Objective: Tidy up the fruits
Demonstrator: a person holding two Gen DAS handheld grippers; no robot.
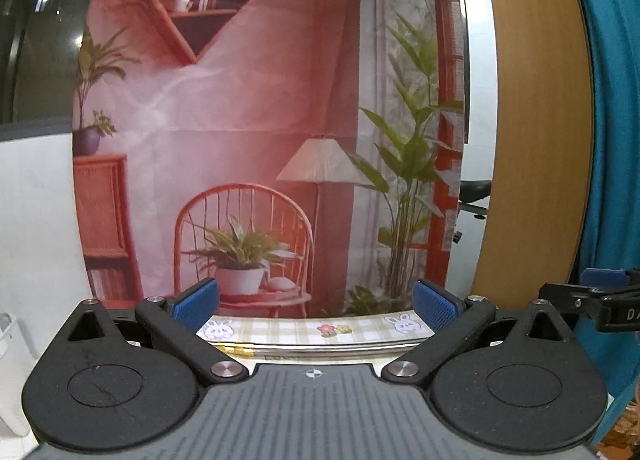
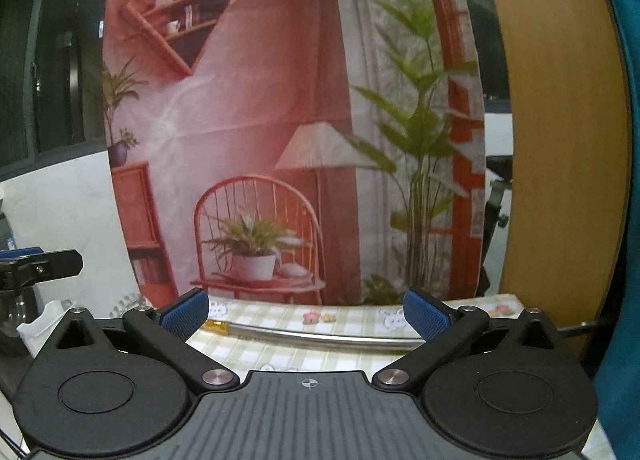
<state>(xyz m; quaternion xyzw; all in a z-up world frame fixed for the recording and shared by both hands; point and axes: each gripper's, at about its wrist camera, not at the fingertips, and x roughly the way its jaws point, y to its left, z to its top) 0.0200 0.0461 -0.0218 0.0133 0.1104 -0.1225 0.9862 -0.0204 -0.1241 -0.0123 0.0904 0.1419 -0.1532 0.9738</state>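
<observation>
Both tools, left tool (image 1: 316,306) and right tool (image 2: 306,314), are wide open and hold nothing. No fruit shows. Only the far desk (image 2: 352,314) edge lies ahead, so I cannot tell which hand is nearer.

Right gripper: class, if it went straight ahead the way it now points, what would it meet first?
Probably the printed backdrop hanging behind the checked tablecloth. The right gripper, jaws open and empty, seems aimed above the cloth, though depth is unclear.

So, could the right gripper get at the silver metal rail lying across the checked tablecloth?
Probably yes: the right gripper is open and empty, and the silver rail lies just beyond its blue fingertips, nothing between.
</observation>
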